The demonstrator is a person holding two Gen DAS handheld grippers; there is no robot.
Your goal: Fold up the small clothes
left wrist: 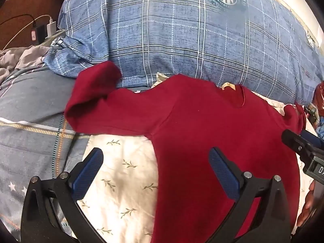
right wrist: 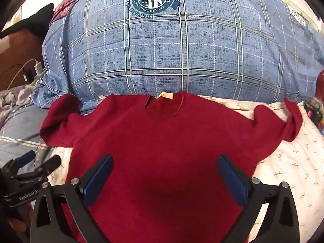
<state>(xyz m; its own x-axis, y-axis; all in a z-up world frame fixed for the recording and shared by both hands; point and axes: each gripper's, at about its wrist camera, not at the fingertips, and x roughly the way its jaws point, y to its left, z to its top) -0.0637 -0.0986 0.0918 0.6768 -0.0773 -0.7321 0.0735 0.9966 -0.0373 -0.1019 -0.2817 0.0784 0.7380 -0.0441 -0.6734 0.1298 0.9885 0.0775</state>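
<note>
A small dark red long-sleeved top point(right wrist: 162, 141) lies flat on a white leaf-print sheet point(right wrist: 287, 168), neck toward the pillow, both sleeves spread out. It also shows in the left wrist view point(left wrist: 202, 131). My left gripper point(left wrist: 156, 156) is open and empty above the top's left side edge; it also shows in the right wrist view point(right wrist: 38, 160). My right gripper point(right wrist: 165, 162) is open and empty above the middle of the top's body; it shows at the edge of the left wrist view point(left wrist: 299, 139).
A big blue plaid pillow point(right wrist: 182, 50) lies just behind the top's collar. A grey-blue duvet point(left wrist: 30, 121) is on the left. Chargers and cables point(left wrist: 42, 32) sit at the far left. Colourful items point(right wrist: 316, 111) lie at the right edge.
</note>
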